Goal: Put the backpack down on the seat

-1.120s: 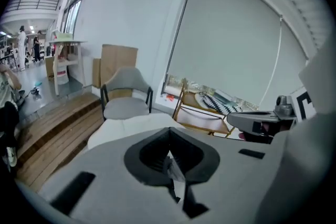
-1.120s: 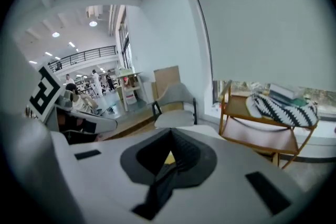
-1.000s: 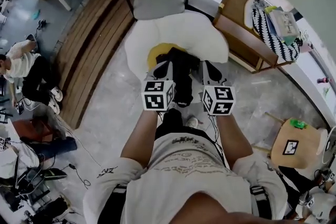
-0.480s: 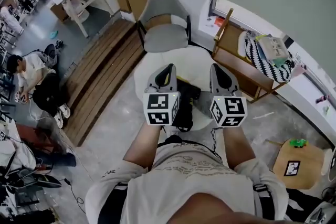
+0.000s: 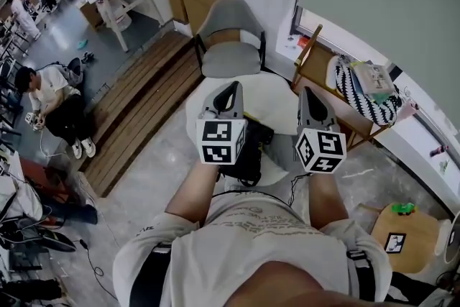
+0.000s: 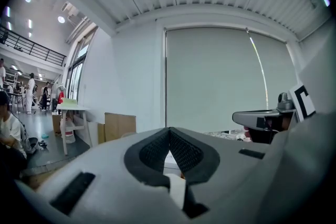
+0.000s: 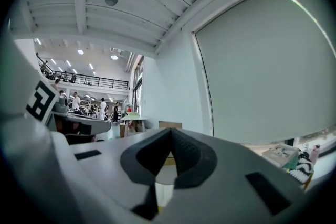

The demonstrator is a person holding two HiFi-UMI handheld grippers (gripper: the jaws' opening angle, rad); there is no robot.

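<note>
The black backpack (image 5: 253, 149) lies on the white round seat (image 5: 272, 98), seen in the head view between and below my two arms. My left gripper (image 5: 233, 87) is held up above it, jaws shut with nothing between them. My right gripper (image 5: 307, 92) is level with it to the right, also shut and holding nothing. Both point away from me toward the wall. In the left gripper view the shut left gripper (image 6: 169, 132) faces a grey window blind. In the right gripper view the shut right gripper (image 7: 170, 132) does too. Neither gripper view shows the backpack.
A grey chair (image 5: 228, 47) stands just behind the seat. A wooden rack (image 5: 325, 75) with a striped bag (image 5: 357, 93) is at the right, a small wooden stool (image 5: 402, 230) at lower right. Wooden planks (image 5: 136, 108) lie left, with a seated person (image 5: 54, 101) beyond.
Both grippers have lifted up and away from the backpack, which stays on the seat. The head view has tilted up toward the wall.
</note>
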